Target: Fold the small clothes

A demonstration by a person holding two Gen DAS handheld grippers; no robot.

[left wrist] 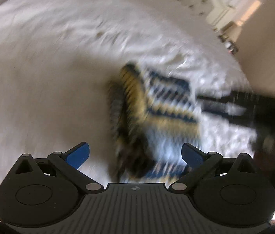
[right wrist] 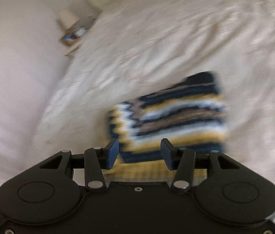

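left gripper [left wrist: 135,153]: jaws stood wide apart with nothing pressed between the blue pads [left wrist: 79,154]. right gripper [right wrist: 138,152]: jaws stood partly apart, the pads clear of cloth on their inner faces; no grip was evident.

the task item, a small striped knit garment [right wrist: 168,115] in navy, yellow and white, lay on the white bedspread [right wrist: 157,39] in a compact, roughly rectangular bundle, apparently already folded. in the right wrist view its near edge sat directly ahead of and partly between the right jaws, extending beyond them to the right. in the left wrist view the garment [left wrist: 157,113] lay ahead of the open jaws, nearer the right pad, with the right gripper [left wrist: 235,105] reaching in from the far right side of the item. both views were heavily blurred, so contact could not be confirmed.

judgement: the step in hand appeared to be release after a fold. done well, both grippers should clear the cloth without snagging the knit, and the folded edges should be checked for squareness before any further fold.

beyond the bed, a small side table [right wrist: 71,37] with a pale cylindrical object stood at the far left.
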